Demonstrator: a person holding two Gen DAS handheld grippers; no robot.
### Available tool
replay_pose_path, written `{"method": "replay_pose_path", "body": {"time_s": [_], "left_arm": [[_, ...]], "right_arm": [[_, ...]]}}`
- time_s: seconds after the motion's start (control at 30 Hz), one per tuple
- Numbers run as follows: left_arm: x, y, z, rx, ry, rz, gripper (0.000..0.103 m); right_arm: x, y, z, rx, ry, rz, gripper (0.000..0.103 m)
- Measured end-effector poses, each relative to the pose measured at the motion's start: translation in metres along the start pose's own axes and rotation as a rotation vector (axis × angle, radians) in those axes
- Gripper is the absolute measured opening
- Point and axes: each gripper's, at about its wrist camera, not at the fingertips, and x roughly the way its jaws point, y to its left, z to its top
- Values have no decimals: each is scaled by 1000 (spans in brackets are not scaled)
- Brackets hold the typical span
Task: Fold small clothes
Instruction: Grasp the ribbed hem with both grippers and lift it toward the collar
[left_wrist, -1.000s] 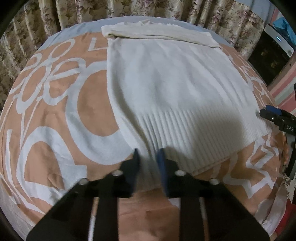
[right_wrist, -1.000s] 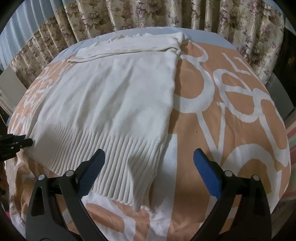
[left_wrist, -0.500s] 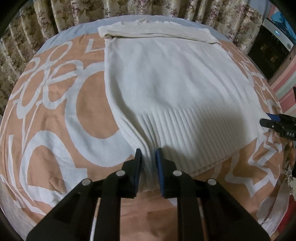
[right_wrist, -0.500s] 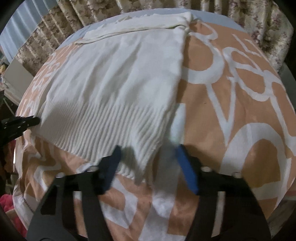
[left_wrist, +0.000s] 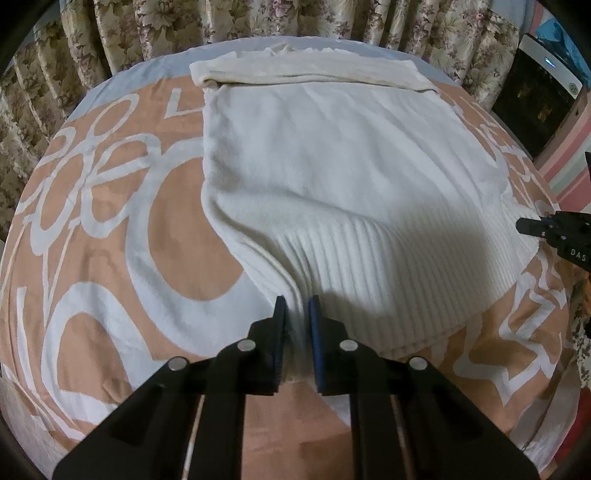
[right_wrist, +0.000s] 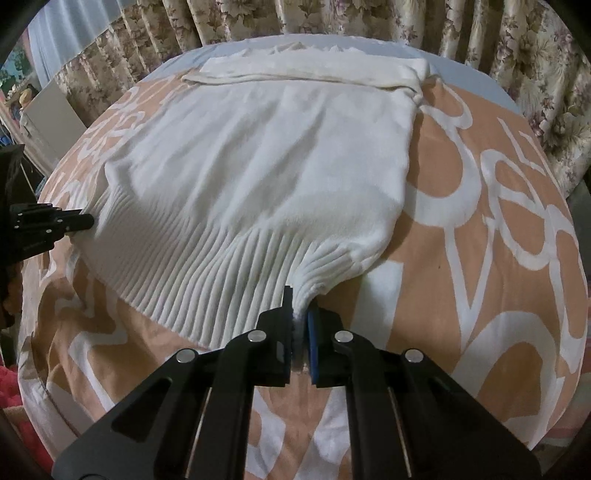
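Observation:
A white knit sweater (left_wrist: 332, 166) lies flat on an orange-and-white patterned bedspread (left_wrist: 110, 258), its sleeves folded across the far end. It also shows in the right wrist view (right_wrist: 258, 166). My left gripper (left_wrist: 297, 306) is shut on the ribbed hem at its left corner. My right gripper (right_wrist: 300, 301) is shut on the ribbed hem at its right corner, and the fabric bunches into the jaws. The right gripper shows at the right edge of the left wrist view (left_wrist: 554, 230). The left gripper shows at the left edge of the right wrist view (right_wrist: 51, 223).
Floral curtains (left_wrist: 258, 22) hang behind the bed. A dark appliance (left_wrist: 535, 96) stands at the far right. A pale cabinet (right_wrist: 48, 122) stands at the left beyond the bed edge. Bare bedspread lies to the right of the sweater (right_wrist: 498, 221).
My right gripper went from wide open to shut on the hem's right corner. My left gripper closed tighter on the left corner, and the hem has lifted and bunched.

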Motion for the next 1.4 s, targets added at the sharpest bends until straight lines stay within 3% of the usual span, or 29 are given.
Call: {"method": "replay_pose_path", "body": {"time_s": [0.47, 0.73, 0.93, 1.17, 1.4], "left_arm": [[1, -8, 45, 27, -102, 35, 13], [14, 6, 88, 25, -137, 46, 13], [22, 18, 140, 46, -196, 114, 12], [33, 36, 202, 60, -298, 201, 12], [59, 53, 260, 84, -374, 268, 12]], "right_arm": [[4, -4, 41, 11, -113, 6, 7], [12, -20, 86, 14, -181, -28, 7], [22, -34, 130, -28, -270, -119, 6], [30, -52, 180, -162, -399, -303, 6], [56, -72, 234, -231, -456, -386, 6]]}}
